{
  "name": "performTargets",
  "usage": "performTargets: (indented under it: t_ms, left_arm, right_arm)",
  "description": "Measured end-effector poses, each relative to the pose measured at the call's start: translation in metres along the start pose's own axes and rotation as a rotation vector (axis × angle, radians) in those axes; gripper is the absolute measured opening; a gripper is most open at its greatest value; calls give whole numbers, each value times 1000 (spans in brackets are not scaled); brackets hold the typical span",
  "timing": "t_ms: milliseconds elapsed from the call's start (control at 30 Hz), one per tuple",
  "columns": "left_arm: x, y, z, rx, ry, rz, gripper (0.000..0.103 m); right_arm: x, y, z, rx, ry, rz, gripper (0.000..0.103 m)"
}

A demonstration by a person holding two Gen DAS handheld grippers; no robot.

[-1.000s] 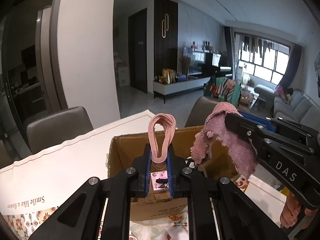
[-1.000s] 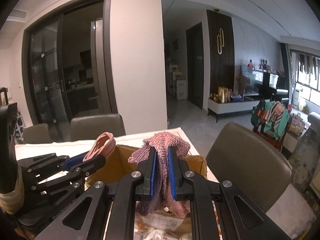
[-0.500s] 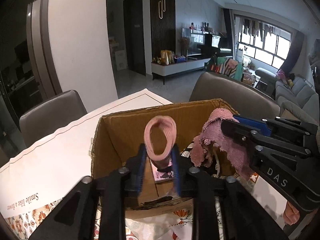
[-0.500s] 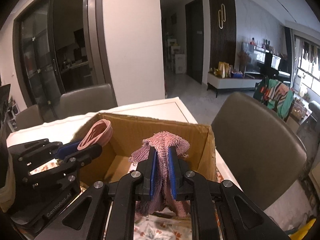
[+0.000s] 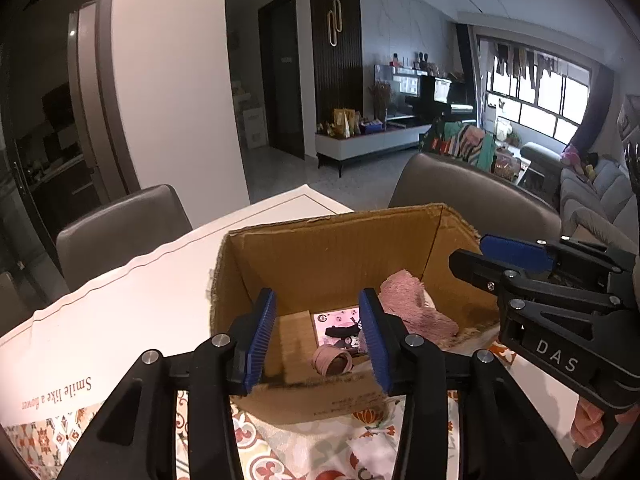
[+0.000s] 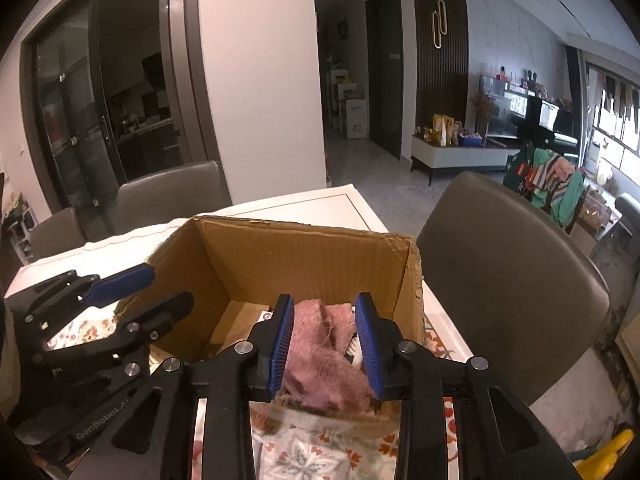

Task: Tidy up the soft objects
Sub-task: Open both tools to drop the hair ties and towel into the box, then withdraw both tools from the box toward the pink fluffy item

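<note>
While both grippers are hovering at the near rim of the open cardboard box (image 5: 332, 256), their jaws are standing apart and gripping nothing, having just been opening. Between the blue pads of the left gripper (image 5: 318, 334), the pink band (image 5: 332, 361) is lying loose on the box floor, curled into a small loop beside a printed card (image 5: 334, 320). Seen from the right wrist, the right gripper (image 6: 326, 344) is framing the mauve cloth (image 6: 320, 354), which is lying crumpled in the box's near right corner, clear of both pads as far as I can tell. From the left wrist that same cloth is sitting just right of the band, against the right wall. This box is resting on a table (image 5: 140, 288) that is wearing a floral cloth (image 6: 304, 456) with a white runner beneath it. 2 grey chairs (image 6: 508, 280) are standing around the far side of the table.
</note>
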State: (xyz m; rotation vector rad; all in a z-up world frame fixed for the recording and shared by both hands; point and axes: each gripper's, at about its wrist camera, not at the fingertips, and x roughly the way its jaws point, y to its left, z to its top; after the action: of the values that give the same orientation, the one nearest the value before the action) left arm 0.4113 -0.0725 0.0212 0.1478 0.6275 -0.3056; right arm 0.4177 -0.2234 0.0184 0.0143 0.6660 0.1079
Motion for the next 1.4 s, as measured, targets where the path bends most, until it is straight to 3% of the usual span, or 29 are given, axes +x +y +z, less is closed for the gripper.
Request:
performTargets:
  t_ms: [667,1400]
  left_arm:
    - [-94,-8,-30,-31,-70,65,44]
    - [-137,-14,-92,-68,-36,63,44]
  right_arm:
    - [-73,23,-29,21,-61,76,34]
    - [-122,42,-87,-8,-63,80,34]
